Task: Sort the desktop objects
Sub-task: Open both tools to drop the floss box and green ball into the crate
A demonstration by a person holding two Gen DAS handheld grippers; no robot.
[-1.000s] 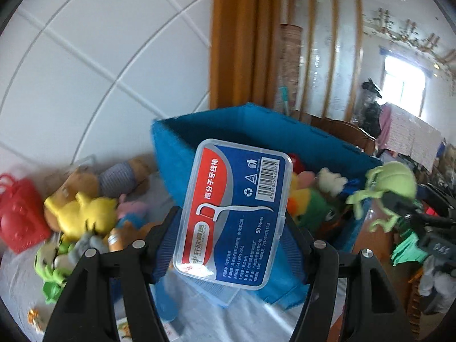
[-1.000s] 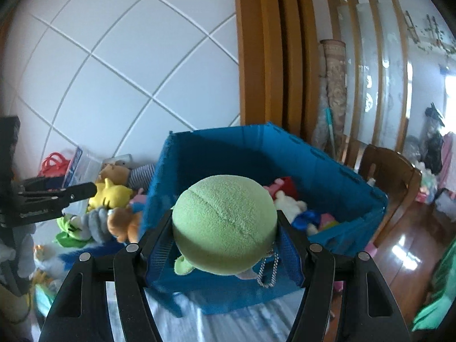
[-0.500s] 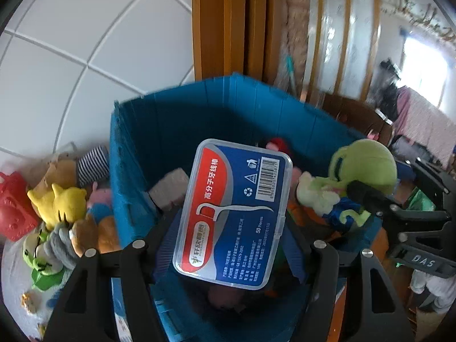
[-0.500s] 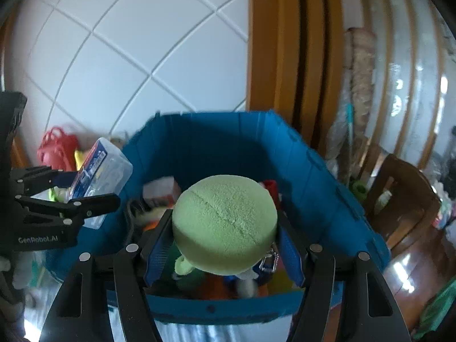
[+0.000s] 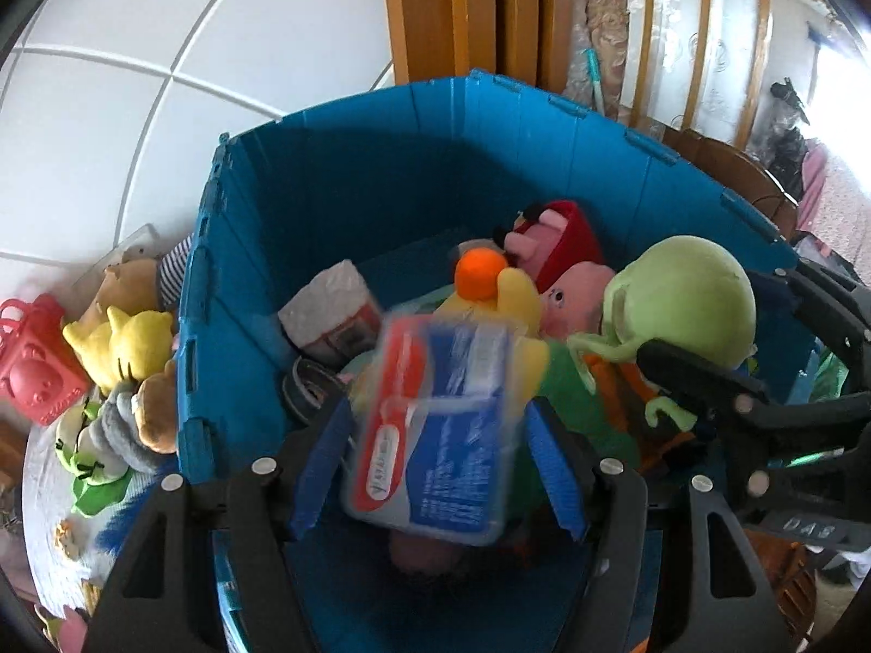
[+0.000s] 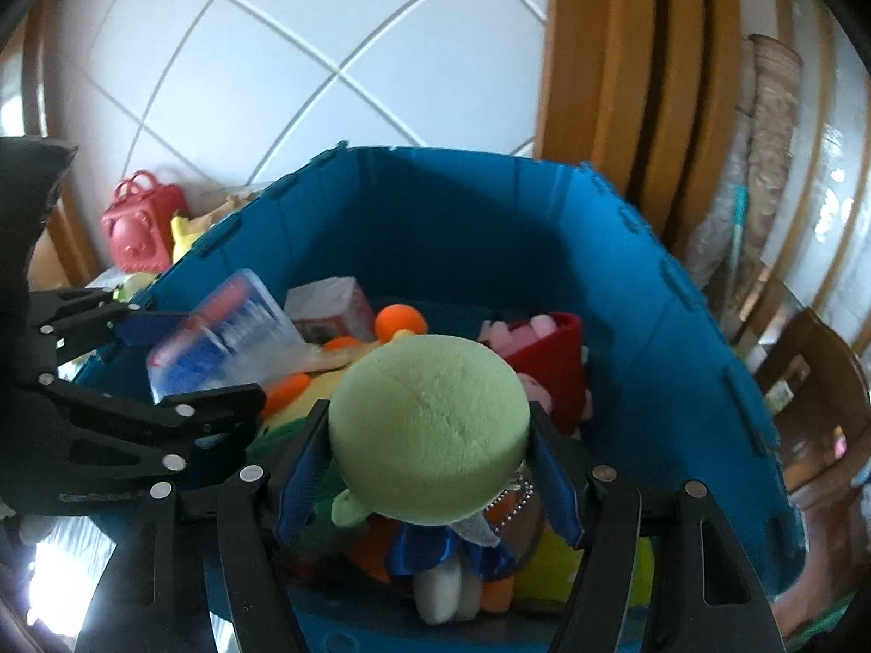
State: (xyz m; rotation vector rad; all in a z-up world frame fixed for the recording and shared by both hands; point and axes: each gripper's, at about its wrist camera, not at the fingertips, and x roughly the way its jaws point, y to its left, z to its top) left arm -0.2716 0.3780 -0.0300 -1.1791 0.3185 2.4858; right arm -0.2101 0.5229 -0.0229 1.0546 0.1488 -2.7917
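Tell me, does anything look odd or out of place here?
The floss box stands out: it is blurred and tilted between the spread fingers of the left tool, over the blue bin, apparently dropping. It is a hard plastic case among mostly soft toys. The green plush sits gripped in the right tool.

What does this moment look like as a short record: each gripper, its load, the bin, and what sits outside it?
left gripper: over the bin, fingers either side of its load
left load: clear plastic floss-pick box with red and blue label, tilted and motion-blurred; grip unclear
right gripper: shut on its load, over the bin
right load: round green plush toy
bin: blue folding plastic crate, already holding plush toys
outside bin: yellow plush, red bear-faced bag
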